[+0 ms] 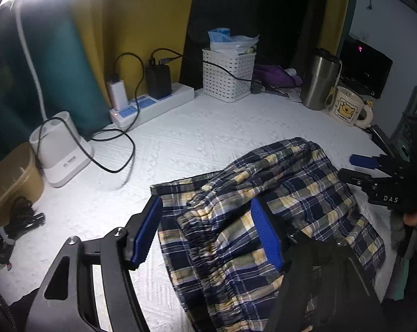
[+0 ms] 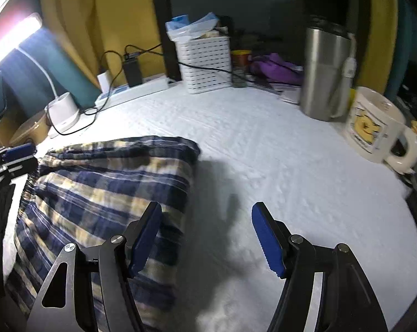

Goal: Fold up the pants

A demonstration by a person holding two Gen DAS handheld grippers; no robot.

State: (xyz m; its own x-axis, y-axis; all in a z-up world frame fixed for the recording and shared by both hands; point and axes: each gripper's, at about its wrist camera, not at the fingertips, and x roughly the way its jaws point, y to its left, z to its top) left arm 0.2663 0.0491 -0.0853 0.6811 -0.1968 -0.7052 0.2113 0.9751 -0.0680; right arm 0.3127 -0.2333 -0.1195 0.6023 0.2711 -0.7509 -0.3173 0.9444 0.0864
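With the plaid pants [image 1: 263,215] lying in a loosely folded heap on the white table cover [image 1: 197,138], both the left gripper [image 1: 208,232] and right gripper [image 2: 205,238] stand wide and empty, so any snagged fabric could undo the fold.

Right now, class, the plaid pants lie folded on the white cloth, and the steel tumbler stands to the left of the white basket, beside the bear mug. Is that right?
Not quite. The steel tumbler stands to the right of the white basket, not the left, as the right wrist view shows. The rest holds: the plaid pants lie folded on the white cloth, and the tumbler is beside the bear mug.
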